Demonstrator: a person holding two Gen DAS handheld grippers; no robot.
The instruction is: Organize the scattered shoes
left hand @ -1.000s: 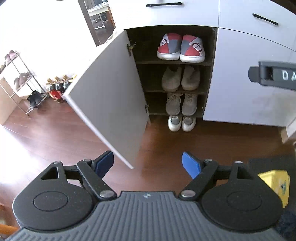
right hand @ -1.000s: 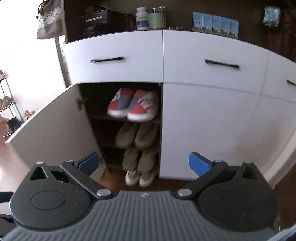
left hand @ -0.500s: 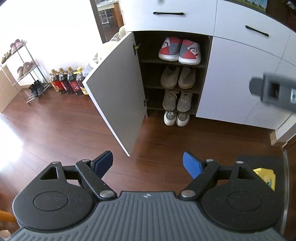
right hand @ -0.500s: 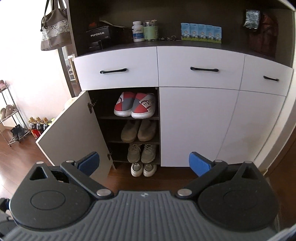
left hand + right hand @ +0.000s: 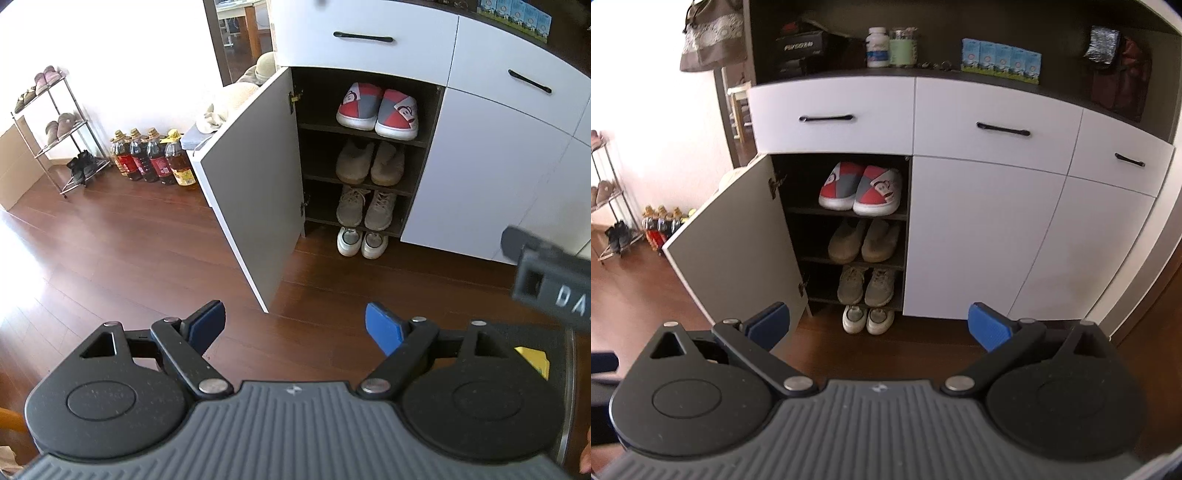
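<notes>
Both claws, the left claw (image 5: pixel 295 325) and the right claw (image 5: pixel 879 325), hang spread wide and empty, facing an open shoe cabinet (image 5: pixel 979 229). Compared with a second ago, both views have drawn back: more wooden floor (image 5: pixel 147 240) shows and the cabinet looks smaller. Three pairs sit paired on its shelves: red-and-grey slippers (image 5: pixel 860 190), tan slippers (image 5: pixel 864 240), grey sneakers (image 5: pixel 866 282). White shoes (image 5: pixel 868 319) stand together on the floor at its foot. The shoes look arranged; the door (image 5: pixel 255 184) stands open.
</notes>
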